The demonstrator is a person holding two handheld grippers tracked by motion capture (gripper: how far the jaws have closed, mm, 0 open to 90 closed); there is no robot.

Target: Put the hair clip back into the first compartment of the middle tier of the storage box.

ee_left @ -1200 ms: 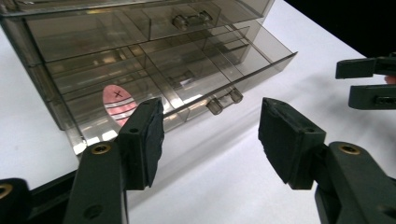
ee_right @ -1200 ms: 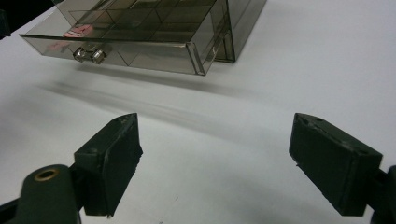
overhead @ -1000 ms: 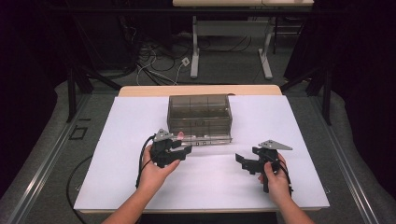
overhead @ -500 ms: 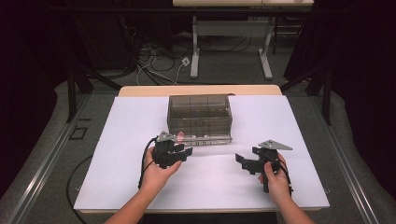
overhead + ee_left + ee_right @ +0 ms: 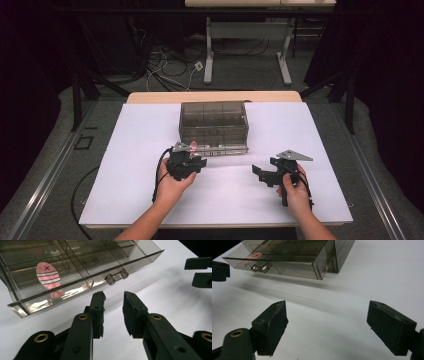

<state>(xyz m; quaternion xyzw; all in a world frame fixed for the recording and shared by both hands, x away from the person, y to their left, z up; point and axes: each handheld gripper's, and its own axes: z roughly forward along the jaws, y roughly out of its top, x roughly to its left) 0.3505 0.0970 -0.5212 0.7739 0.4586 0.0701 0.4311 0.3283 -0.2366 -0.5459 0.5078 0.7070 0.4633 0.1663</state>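
Left gripper: jaws apart by a narrow gap, holding nothing. Just ahead, an open clear plastic drawer with small knob. Probably light, stiff, rather slippery; best taken by the knob. Right gripper wide open, empty.

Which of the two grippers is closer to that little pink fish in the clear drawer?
Left. The left gripper sits just in front of the pink fish; the right gripper is farther off to the drawer's right.

Dark room, grey floor with loose cables; white tabletop, second table's grey legs behind.
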